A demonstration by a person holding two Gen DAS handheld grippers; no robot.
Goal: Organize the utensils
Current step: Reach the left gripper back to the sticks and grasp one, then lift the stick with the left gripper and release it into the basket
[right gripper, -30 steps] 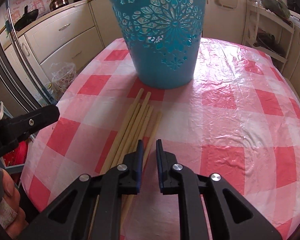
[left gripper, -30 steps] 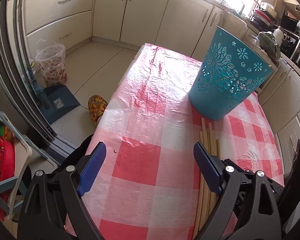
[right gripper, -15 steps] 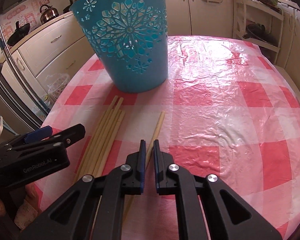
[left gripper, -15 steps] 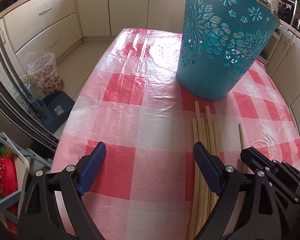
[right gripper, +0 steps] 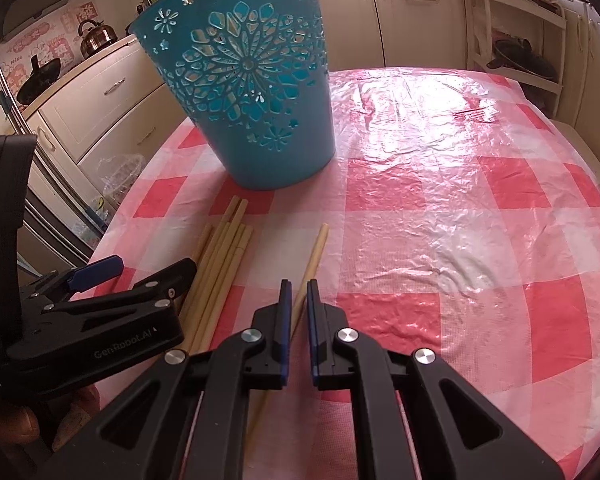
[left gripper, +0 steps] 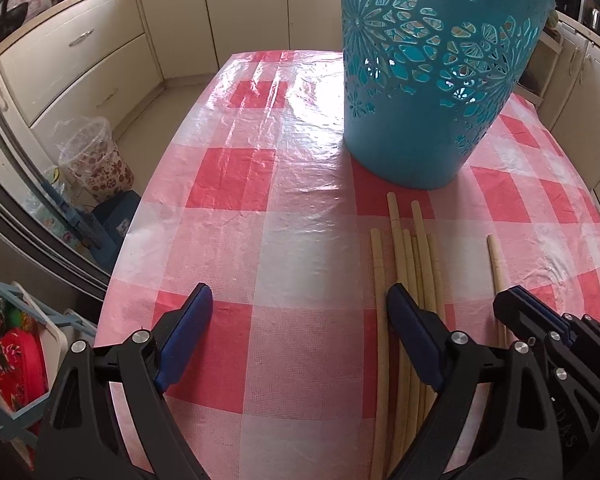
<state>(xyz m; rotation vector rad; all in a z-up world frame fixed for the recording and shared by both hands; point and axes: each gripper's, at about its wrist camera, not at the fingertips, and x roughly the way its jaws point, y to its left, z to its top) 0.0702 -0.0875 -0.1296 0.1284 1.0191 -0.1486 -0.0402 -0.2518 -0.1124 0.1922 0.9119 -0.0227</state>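
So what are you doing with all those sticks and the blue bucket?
A person holds a gripper in each hand, tidying wooden sticks on a table with a pink checked cloth. The right gripper is shut on a single stick, pulled away from the bundle of sticks. The left gripper is wide open near the bundle, gripping nothing. The blue basket stands upright just beyond the sticks; none can be seen in it.

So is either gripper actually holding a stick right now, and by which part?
The right gripper is shut on the lone stick, near its middle. The left gripper is open, holding nothing.
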